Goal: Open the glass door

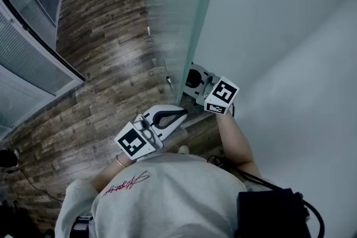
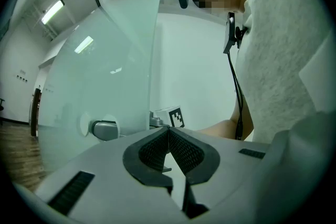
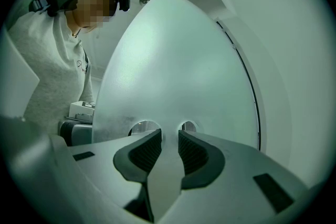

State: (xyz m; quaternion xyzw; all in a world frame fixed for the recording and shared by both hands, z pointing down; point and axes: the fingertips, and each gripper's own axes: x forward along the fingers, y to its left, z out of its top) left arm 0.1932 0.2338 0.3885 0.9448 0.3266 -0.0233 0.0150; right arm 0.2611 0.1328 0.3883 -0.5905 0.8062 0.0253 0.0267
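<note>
A slatted glass partition [image 1: 28, 58] runs along the left of the room, beside a dark plank floor [image 1: 100, 64]. The frosted glass door [image 1: 173, 3] stands upright in the middle. Its long axis is vertical, and its greenish free edge comes down to the floor just ahead of the person. The pane stretches away from that edge, towards the room beyond. A plain white wall [image 1: 290, 36] fills the right.

The left tool [image 1: 177, 115] hangs near the door's edge on the floor side, its jaws closed together on nothing. From there a grey lever handle [image 2: 105, 129] shows on the pane. The right tool [image 1: 192, 79] sits at the door's edge on the wall side. Its jaws stand apart around a pale strip, and I cannot tell whether the pads press on it.
</note>
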